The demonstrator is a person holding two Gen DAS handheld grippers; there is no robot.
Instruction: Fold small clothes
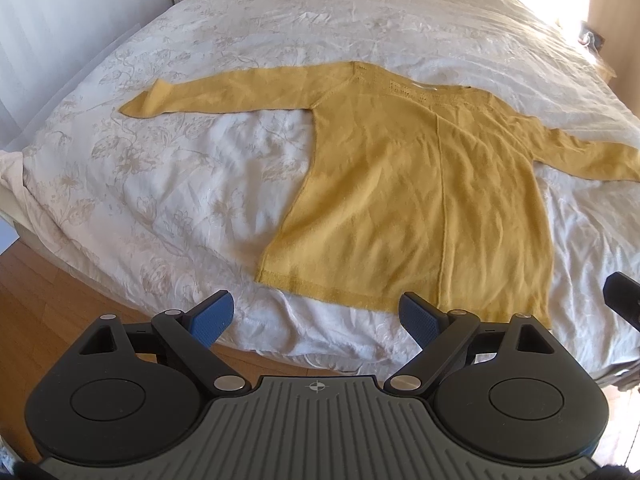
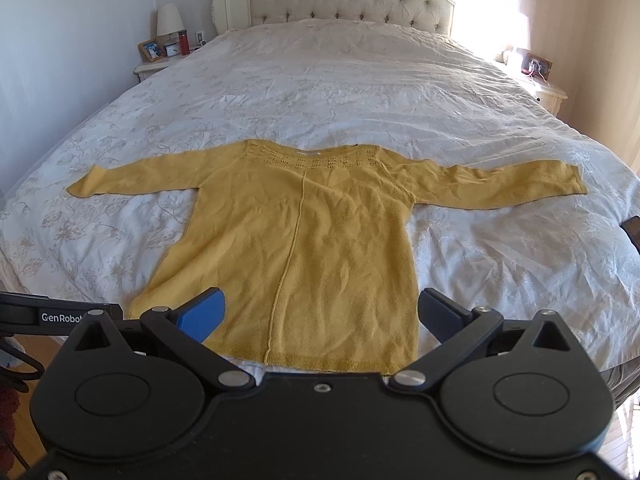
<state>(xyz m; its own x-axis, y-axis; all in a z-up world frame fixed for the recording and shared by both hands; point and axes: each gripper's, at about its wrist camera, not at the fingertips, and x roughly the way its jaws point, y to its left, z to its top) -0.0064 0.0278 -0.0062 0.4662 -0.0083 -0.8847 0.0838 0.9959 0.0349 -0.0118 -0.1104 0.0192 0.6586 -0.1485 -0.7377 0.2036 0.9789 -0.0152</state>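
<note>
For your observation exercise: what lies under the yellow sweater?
The yellow sweater lies flat, sleeves spread, on a white floral-patterned bedspread, which shows all around it. The bedspread directly beneath is covered, so anything there cannot be seen.

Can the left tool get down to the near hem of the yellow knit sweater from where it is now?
Probably yes. The left tool is open and empty, just short of the yellow knit sweater, which lies flat on the white floral bedspread. Nothing sits between its fingers and the hem.
</note>
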